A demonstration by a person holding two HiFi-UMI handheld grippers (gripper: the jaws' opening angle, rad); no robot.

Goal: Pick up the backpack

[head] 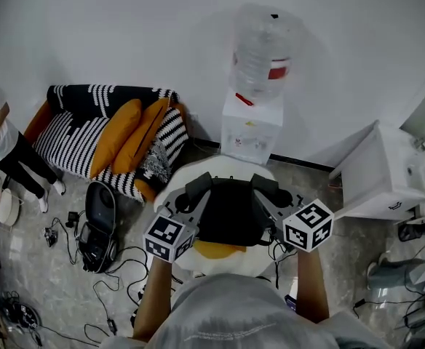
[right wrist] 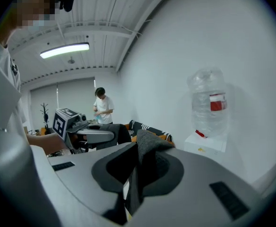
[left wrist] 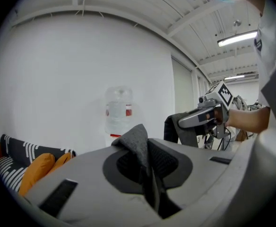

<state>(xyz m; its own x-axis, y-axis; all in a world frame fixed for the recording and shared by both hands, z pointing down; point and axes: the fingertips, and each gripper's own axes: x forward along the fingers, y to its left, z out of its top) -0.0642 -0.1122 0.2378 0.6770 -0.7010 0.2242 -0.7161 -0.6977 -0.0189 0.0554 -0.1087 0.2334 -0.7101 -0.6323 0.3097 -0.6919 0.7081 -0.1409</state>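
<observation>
A black backpack (head: 231, 213) hangs between my two grippers in the head view, above a round white seat with a yellow patch (head: 220, 257). My left gripper (head: 198, 189) is shut on the backpack's left strap, and in the left gripper view that grey strap (left wrist: 135, 143) is pinched between the jaws of the left gripper (left wrist: 146, 169). My right gripper (head: 268, 187) is shut on the other strap; in the right gripper view that dark strap (right wrist: 147, 145) rises out of the closed right gripper (right wrist: 135, 171). Each gripper view shows the other gripper holding dark fabric.
A water dispenser (head: 251, 129) with a big bottle (head: 265, 53) stands by the wall behind. To the left is a striped sofa (head: 74, 133) with orange cushions. A black bag (head: 98, 224) and cables lie on the floor. A white cabinet (head: 383, 177) stands right; a person (head: 12, 155) far left.
</observation>
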